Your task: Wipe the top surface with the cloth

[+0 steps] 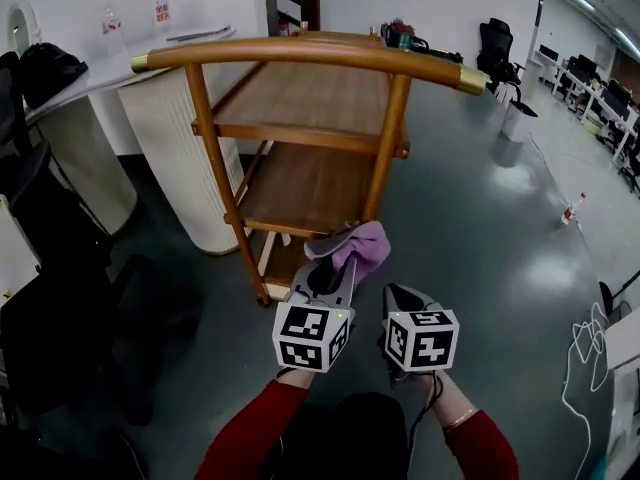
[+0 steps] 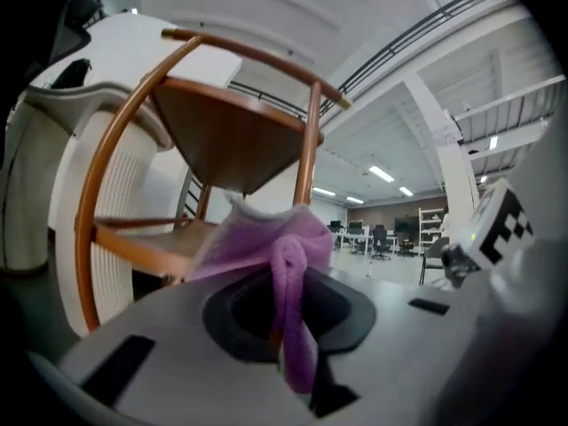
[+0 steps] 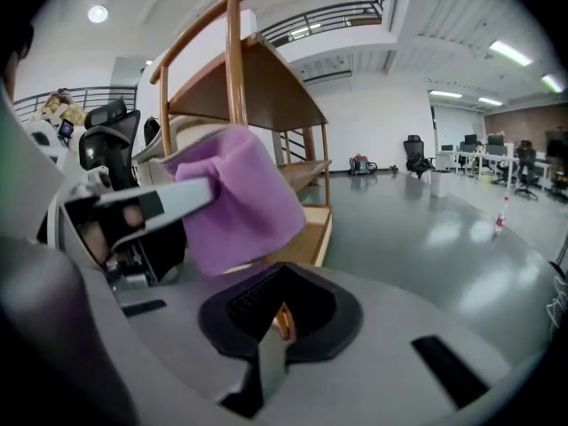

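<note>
left tool [image 2: 286, 322] pinching purple cloth [image 2: 275, 242], right tool [image 3: 280, 322] closed empty, wooden cart [image 1: 300, 98] ahead, white counter [image 1: 165, 118] beside

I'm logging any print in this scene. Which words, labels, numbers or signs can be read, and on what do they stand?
No text here is readable.
Bottles on the white counter: red labels, too small to read.
Bottle on the floor: too small to read.
Marker cubes: black-and-white squares only, no letters.
Cloth: no print seen.
</note>
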### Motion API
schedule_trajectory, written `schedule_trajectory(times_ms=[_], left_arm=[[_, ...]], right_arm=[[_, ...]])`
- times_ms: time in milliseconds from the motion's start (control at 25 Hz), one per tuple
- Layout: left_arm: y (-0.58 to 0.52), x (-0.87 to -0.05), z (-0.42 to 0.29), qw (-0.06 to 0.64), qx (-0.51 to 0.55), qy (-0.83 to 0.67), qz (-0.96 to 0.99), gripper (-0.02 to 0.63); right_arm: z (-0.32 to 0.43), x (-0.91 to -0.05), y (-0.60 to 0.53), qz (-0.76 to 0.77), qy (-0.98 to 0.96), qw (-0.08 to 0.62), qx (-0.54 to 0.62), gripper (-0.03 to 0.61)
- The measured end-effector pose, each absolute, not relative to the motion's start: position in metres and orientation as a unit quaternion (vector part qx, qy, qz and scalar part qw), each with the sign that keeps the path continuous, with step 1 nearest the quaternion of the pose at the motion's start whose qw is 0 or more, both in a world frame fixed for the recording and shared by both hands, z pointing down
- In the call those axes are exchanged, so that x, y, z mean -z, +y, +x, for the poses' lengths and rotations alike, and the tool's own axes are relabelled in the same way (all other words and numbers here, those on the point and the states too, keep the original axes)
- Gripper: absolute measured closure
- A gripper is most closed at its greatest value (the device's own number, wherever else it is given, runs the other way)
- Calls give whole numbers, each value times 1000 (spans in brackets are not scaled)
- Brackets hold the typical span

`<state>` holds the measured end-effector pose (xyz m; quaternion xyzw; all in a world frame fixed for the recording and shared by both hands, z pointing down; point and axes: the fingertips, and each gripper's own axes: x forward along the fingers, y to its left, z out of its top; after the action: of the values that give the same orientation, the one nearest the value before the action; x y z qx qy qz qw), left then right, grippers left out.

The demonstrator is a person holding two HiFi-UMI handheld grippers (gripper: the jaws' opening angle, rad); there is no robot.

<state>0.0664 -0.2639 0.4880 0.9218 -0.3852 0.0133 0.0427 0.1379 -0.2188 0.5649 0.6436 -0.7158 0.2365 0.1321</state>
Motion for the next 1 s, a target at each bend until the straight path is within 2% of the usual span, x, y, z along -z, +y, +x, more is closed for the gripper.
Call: schedule_trajectory(times_ms=[240,520,760,1000], left_arm=[[-270,-628,54,140,-112,-393,902,561],[-277,-745,45,193,-215,-392,873,561],[-278,-779,42,221,-238,-393,860,561],[-276,-776,40,211,-246,-394,860,561]], right_arm=[[137,-636,-216,631,-697,173,-295,574],[140,-676,-214,626,-680,201,-326,574],[137,-686,-215,622,-676,214,-332,574],[130,-677,-219,620,-684,217,-318,574]])
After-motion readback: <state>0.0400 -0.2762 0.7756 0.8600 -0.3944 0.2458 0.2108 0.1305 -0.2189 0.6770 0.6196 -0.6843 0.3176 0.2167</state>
